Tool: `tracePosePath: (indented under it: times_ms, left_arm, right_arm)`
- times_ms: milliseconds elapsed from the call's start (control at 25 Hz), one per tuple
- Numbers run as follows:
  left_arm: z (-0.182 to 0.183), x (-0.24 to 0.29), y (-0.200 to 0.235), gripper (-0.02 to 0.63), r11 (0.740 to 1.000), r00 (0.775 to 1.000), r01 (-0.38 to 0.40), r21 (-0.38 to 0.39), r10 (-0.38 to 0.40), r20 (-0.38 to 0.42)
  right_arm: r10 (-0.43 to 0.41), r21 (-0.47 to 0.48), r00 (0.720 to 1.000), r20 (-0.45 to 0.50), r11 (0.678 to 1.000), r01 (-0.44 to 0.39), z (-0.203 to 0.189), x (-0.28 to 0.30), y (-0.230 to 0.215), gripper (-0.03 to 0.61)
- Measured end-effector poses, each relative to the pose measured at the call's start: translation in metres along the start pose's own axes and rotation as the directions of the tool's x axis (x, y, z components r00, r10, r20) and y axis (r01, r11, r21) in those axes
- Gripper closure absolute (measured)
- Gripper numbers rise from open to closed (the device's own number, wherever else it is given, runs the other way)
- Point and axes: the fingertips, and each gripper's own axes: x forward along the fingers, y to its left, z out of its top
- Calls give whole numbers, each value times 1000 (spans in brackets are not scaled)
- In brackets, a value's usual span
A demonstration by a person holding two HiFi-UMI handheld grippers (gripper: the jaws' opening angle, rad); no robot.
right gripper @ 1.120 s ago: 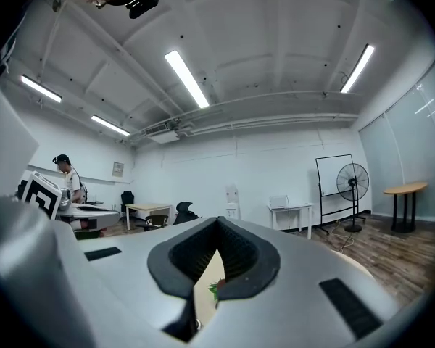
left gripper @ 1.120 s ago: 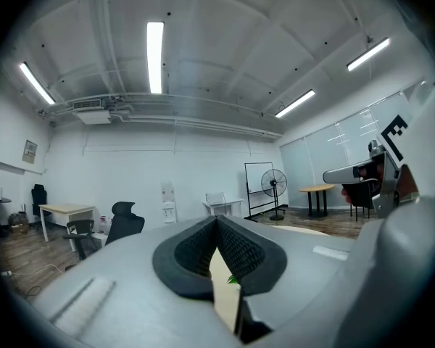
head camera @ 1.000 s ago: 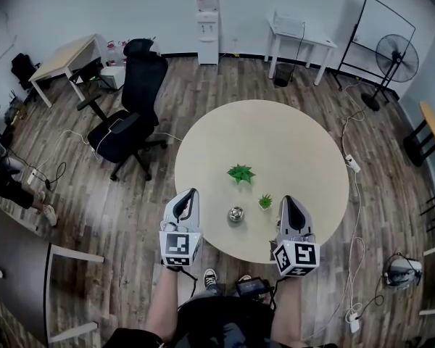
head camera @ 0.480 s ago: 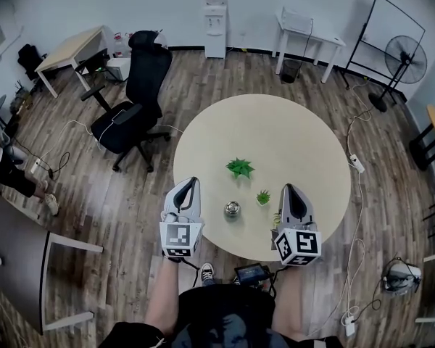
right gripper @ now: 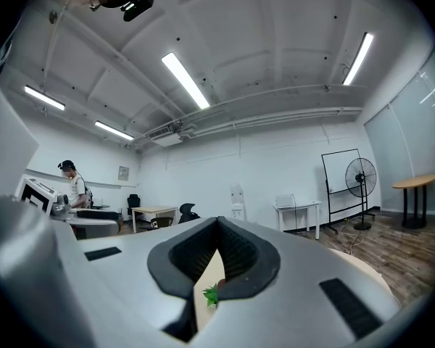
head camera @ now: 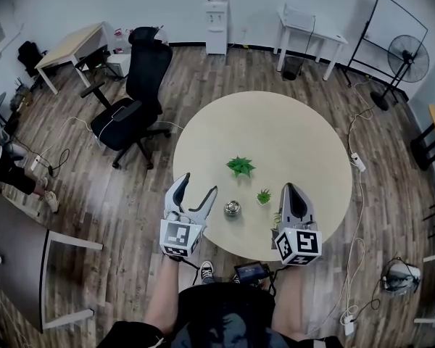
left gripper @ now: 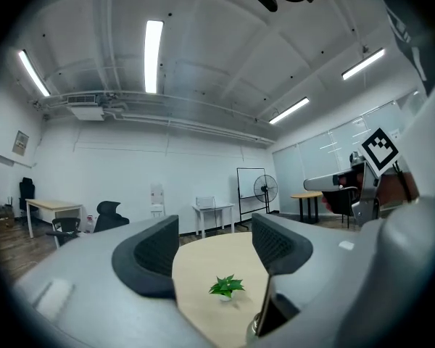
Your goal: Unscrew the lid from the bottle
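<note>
Bottle (head camera: 233, 209) position settles the coming move: it stands near the 7 o'clock edge of the round counter (head camera: 304, 143). It shows from above as a small round metallic top, so its long axis looks upright, with the lid (head camera: 233, 206) facing up and apparently not yet off. The left claw (head camera: 199, 182) has just been opening and its jaws now stand wide. Nothing sits between them; its own view shows only bare counter and the big plant (left gripper: 226, 287) far beyond the gap. The right claw (head camera: 289, 188) is closed tip to tip and empty, a thin slit below the tips showing just a leaf and some counter. In the head view the bottle lies at about 4 o'clock from the left claw's tips, just beside its inner jaw and outside the gap. From the right claw it lies at about 8 o'clock and farther off, with the small plant (head camera: 264, 199) between them. The left claw is therefore the nearer one. I judge it would need to shift towards 4 o'clock to bring the upright body between its jaws, leaving the lid to the right claw, which would first have to open.
</note>
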Motion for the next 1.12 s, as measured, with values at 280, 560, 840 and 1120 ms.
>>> tracePosePath:
  times_ms: [280,560,840,1120]
  left_arm:
    - [-99,9,-39,299,993,986,87,-81,-97,-132]
    - [-211,2,-88,292,967,954,142,-209,-191,-231]
    - [-276,9,-108,218,964,923,136,-229,-208,-325]
    - [-310,36,-113,204,964,902,149,-220,-223,-370]
  right_arm:
    - [-21,-16,999,-48,1000,21,-15,0,-6,575]
    - [-47,-27,996,-82,999,45,-26,-1,-14,575]
    - [-45,-48,994,-104,998,40,-30,-4,-10,575]
    - [-46,-70,990,-135,997,37,-36,-12,-8,575]
